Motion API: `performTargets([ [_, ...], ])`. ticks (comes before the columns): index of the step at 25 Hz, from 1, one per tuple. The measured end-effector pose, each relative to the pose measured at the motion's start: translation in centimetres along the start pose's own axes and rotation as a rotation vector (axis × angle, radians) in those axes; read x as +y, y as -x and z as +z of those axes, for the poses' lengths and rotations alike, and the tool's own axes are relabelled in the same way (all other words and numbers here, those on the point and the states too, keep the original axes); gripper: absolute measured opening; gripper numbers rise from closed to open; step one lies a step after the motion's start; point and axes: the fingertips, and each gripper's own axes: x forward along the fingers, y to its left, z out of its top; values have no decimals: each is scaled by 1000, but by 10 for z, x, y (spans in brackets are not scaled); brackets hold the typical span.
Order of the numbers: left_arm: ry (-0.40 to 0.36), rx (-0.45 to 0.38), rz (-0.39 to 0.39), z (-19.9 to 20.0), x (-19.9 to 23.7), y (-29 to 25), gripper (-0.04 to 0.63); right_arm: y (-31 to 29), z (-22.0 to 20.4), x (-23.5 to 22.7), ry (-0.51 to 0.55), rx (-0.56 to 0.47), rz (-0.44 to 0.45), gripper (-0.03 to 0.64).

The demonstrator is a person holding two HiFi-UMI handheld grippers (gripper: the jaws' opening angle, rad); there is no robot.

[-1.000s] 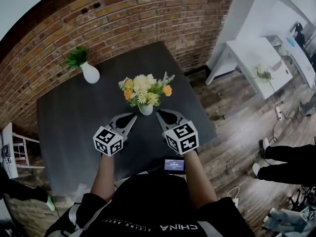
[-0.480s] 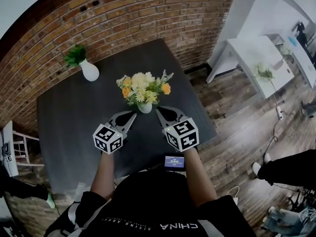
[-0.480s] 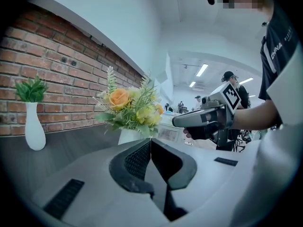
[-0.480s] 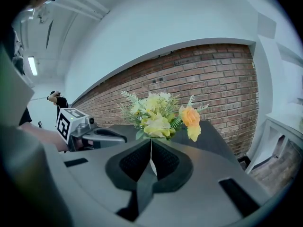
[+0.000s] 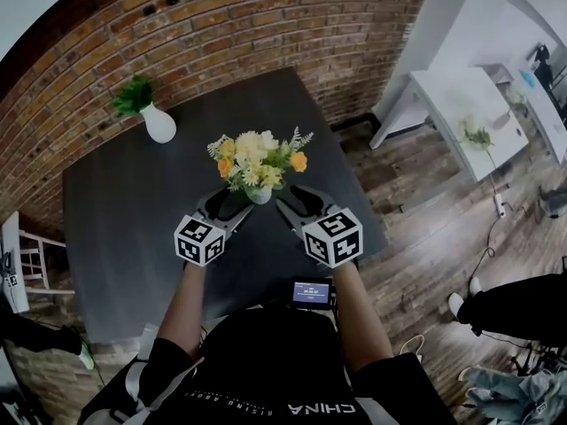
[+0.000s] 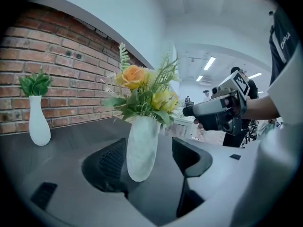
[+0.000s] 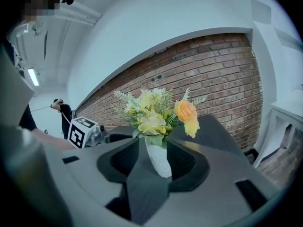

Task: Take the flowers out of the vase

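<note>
A person leans over a dark tabletop [image 5: 133, 228] with a left gripper [image 5: 229, 205] and a right gripper [image 5: 296, 204] closing in from either side on a small white vase [image 5: 259, 196], which stands upright near the tabletop's middle with the yellow and orange flowers [image 5: 255, 159] bunched in its mouth, none yet lifted out. Both sets of fingers have just been opening and now stand released. In the left gripper view the vase body sits between the fingers [image 6: 191, 157], close to the left-hand one, with a clear gap on the other side and no pad pressing. In the right gripper view the vase shows in the gap between that gripper's fingers [image 7: 124, 159], apparently just ahead of them and ungripped. The stems run straight up along the vase's long axis, and the blooms sit above and just beyond both pairs of fingertips, so the flowers will probably have to come out upward. The two grippers look about equally near, though both are level with the vase body rather than the stems; whichever takes the bouquet would seem to need to rise first, perhaps while the other steadies the vase. A second vase [image 5: 159, 126] holding green leaves stands well apart near the brick wall [image 5: 230, 25], out of the way.
</note>
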Motion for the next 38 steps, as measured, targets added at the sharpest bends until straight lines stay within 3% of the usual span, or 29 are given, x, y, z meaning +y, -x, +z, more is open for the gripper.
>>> performTargets([
  [5,-93,19,-10,-4,5,-33,356,-18,2,-1,22,36,59,254],
  [11,-79,-20,-44,-3,12,-60,367,-42,-3,-12,22,84,88,297],
  [17,-60,-65,-70,-1,14,-76,365,-60,-5,-13,29,95,125,301],
  [26,-77,-55,-56,-4,14,-79,342,-85,12,-11,48,53,136,301],
  [36,-88,-46,-70,-5,14,-77,341,-105,26,-3,-1,6,176,296],
  [38,-90,-44,-70,-5,15,-77,341,-106,28,-2,0,-3,180,250],
])
